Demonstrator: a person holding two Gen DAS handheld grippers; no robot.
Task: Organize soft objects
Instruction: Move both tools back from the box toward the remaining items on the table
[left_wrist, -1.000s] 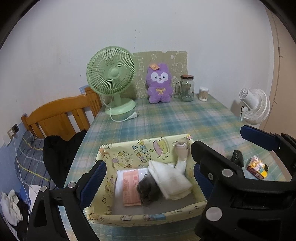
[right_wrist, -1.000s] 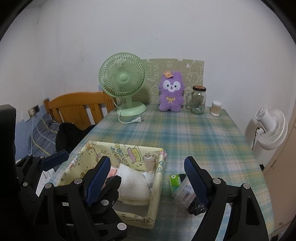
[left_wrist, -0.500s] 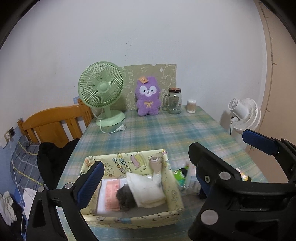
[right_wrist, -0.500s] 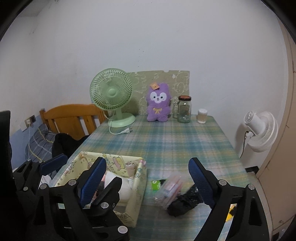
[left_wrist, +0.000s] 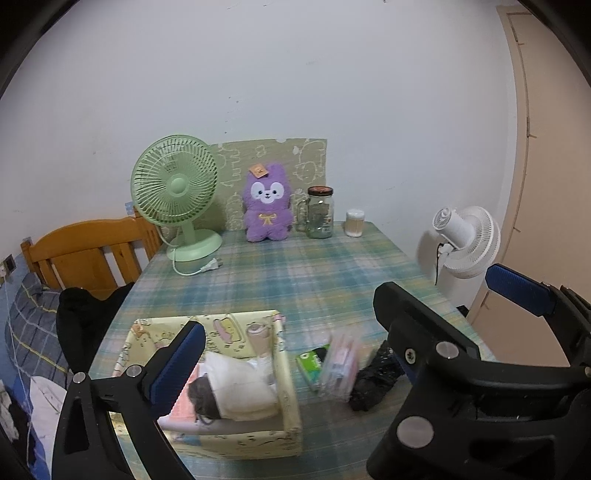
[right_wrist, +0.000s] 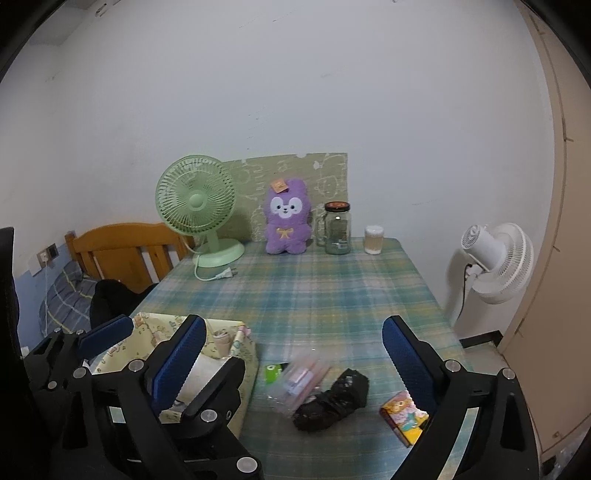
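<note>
Left wrist view: your left tool (left_wrist: 291, 363) has just spread wide, empty, above the yellow fabric box (left_wrist: 286, 387) on the tabletop (left_wrist: 314, 280). A white folded cloth (left_wrist: 240, 387) lies inside, its long axis running left to right.
Right wrist view: your right tool (right_wrist: 293, 360) has just opened wide, empty. A black bundle (right_wrist: 334, 400) lies slantwise between its fingers, right of the box.

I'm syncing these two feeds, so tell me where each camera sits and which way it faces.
Left wrist: on the left gripper, facing down the table over the yellow fabric bin; its open fingers show, and the right gripper's.
Right wrist: on the right gripper, same heading, over the black bundle; the left gripper at left.
Shared: purple plush, green fan.
</note>
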